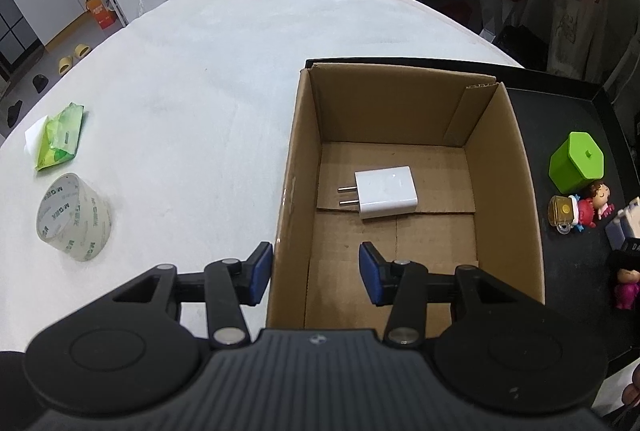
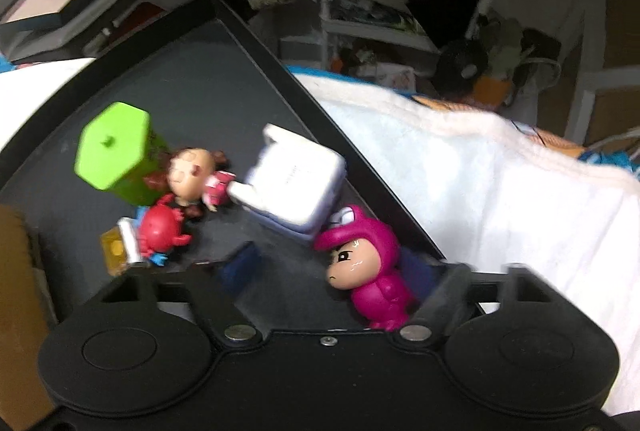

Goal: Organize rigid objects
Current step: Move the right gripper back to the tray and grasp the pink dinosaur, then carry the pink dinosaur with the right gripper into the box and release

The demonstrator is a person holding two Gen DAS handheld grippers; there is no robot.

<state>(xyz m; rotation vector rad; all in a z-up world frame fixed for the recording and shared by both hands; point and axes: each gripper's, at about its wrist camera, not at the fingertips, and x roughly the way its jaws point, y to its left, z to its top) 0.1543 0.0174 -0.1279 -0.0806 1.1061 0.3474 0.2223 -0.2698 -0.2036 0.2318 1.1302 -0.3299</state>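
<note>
An open cardboard box [image 1: 296,135] stands on the white cloth and holds a white plug adapter [image 1: 386,191]. My left gripper [image 1: 316,273] is open and empty over the box's near left wall. A black tray [image 2: 192,99] to the right holds a green hexagonal box [image 2: 110,147], a doll with a pink dress [image 2: 192,175], a red crab toy [image 2: 160,229], a white charger block [image 2: 300,183] and a magenta figure [image 2: 372,271]. My right gripper [image 2: 332,271] is open, with the magenta figure between its fingers beside the right one. The tray also shows in the left wrist view [image 1: 560,119].
A roll of clear tape [image 1: 74,217] and a green tissue pack [image 1: 60,137] lie on the white cloth [image 1: 224,71] at the left. A white towel [image 2: 500,199] lies right of the tray. Shelves and clutter stand beyond the table.
</note>
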